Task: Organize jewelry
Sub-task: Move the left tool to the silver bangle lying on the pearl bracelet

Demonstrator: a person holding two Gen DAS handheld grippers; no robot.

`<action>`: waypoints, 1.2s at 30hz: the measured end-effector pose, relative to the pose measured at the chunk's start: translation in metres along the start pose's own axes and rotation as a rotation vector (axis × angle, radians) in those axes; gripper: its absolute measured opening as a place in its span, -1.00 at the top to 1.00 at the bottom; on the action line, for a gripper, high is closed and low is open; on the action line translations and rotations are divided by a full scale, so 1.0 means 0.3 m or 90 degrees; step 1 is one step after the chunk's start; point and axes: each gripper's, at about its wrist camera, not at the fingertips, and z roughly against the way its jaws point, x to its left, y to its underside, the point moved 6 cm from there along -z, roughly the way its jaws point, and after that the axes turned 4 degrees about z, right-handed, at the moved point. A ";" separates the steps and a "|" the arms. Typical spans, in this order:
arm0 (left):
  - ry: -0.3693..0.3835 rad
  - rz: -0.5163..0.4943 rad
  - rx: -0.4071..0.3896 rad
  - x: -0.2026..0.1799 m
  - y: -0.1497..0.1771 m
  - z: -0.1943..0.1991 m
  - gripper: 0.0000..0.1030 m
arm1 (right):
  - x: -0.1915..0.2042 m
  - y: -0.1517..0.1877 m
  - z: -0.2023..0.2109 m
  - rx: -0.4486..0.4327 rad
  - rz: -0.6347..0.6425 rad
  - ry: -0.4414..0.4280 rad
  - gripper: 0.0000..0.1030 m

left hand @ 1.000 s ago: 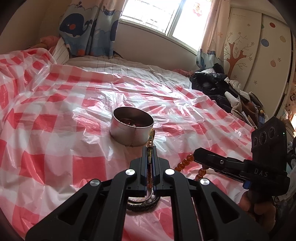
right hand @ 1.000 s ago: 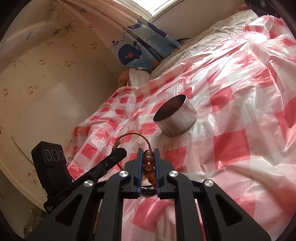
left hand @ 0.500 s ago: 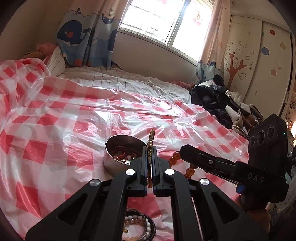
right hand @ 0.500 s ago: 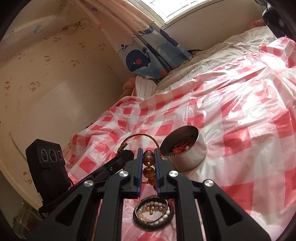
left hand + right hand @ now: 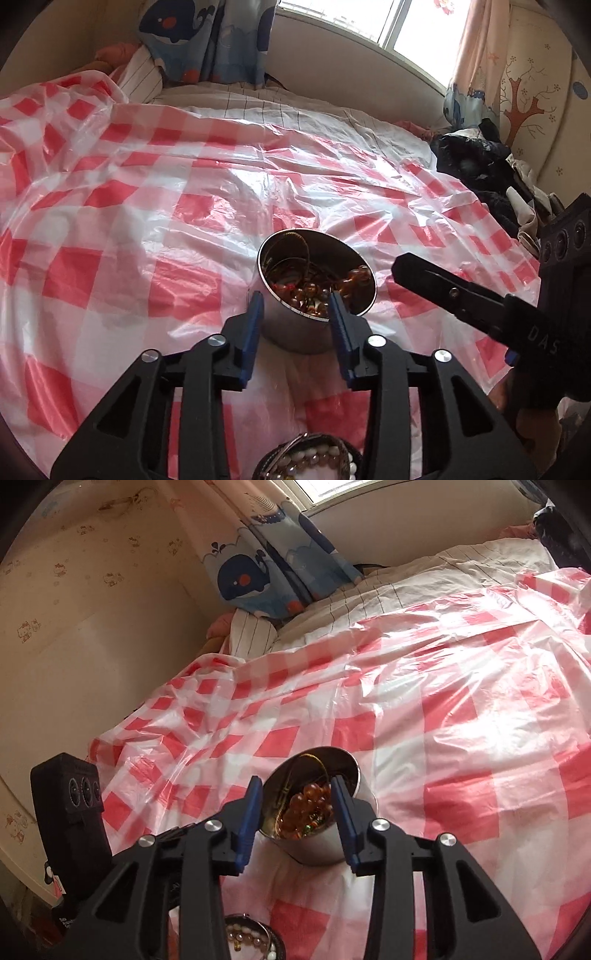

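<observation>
One red-and-white checked plastic sheet [image 5: 155,206] covered nearly the whole bed, wrinkled and glossy under the window light, with a striped bedsheet [image 5: 280,107] showing at its far edge. A whale-print curtain [image 5: 255,572] hung at the far wall, and a heap of dark clothes [image 5: 476,162] lay at the far right of the left wrist view.

Near the middle of the sheet stood a round metal tin [image 5: 295,332], upright, holding a tangle of amber beads [image 5: 308,808] and a thin gold-coloured chain [image 5: 314,760]. Closer to the cameras, at the near edge, lay a dark ring-shaped dish [image 5: 314,461] with pale pearl-like beads in it, apart from the tin.

The left gripper [image 5: 295,306] hovered just above the tin's near rim, its blue-padded jaws spread wide and holding nothing. The right gripper [image 5: 297,794] hung over the same tin, jaws likewise parted and empty; in the left wrist view it came in from the right, its tip just beside the tin's right rim.
</observation>
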 end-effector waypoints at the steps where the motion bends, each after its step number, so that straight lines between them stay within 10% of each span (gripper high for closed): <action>1: 0.000 0.004 0.002 0.011 0.016 0.011 0.26 | -0.007 0.026 0.018 0.005 -0.010 0.001 0.25; 10: -0.006 0.048 0.040 0.124 0.210 0.098 0.19 | -0.031 0.297 0.090 0.071 -0.079 0.039 0.16; 36: -0.022 0.006 0.017 0.089 0.295 0.133 -0.03 | 0.038 0.358 0.084 0.077 -0.019 0.051 -0.19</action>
